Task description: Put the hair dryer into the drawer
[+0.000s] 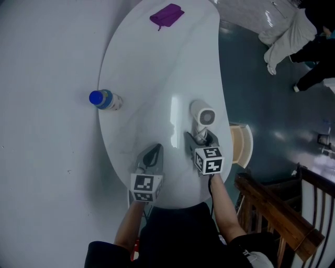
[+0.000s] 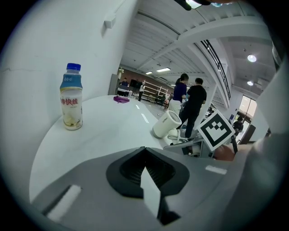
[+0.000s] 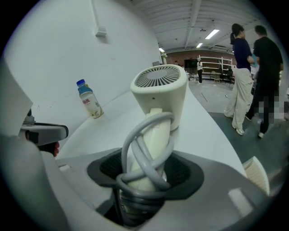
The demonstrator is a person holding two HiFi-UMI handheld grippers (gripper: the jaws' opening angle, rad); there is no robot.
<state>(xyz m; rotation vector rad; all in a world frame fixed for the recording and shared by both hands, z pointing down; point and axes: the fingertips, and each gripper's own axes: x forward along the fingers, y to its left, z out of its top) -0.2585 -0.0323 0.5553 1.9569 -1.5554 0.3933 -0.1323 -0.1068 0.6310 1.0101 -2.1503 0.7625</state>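
The right tongs (image 1: pixel 200 139) stand wide around the cord-wrapped handle of the hair dryer (image 1: pixel 203 116), near the counter's (image 1: pixel 157 63) 3 o'clock edge. The left tongs (image 1: pixel 152 155) sit closed and empty at 6 o'clock. If the pinch catches only the loose grey cord (image 3: pixel 144 149), the dryer may slip or tip off that edge.

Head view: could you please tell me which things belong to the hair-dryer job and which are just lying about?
Job: cream hair dryer with grey cord wrapped round its handle; right gripper, jaws around that handle; cream curved compartment at the white table edge, possibly the drawer.
Lying about: blue-capped plastic drink bottle; purple fabric pouch.
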